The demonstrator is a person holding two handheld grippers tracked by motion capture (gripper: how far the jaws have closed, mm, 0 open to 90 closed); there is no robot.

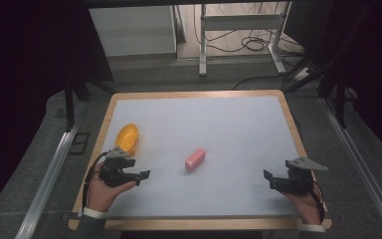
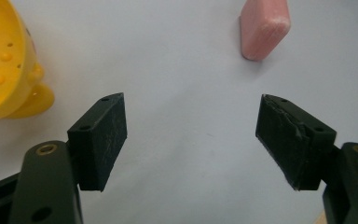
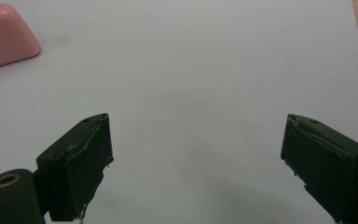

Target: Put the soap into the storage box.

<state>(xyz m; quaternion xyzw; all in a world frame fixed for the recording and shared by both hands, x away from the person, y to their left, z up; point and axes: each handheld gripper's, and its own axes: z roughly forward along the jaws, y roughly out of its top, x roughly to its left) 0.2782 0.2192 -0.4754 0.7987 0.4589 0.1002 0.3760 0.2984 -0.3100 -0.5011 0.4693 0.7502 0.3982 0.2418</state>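
Pink rounded soap-like bar (image 2: 265,29) is lying ahead of the left gripper (image 2: 191,140), past its right jaw; both grippers' jaws are gaping empty, risking nudging it aside.
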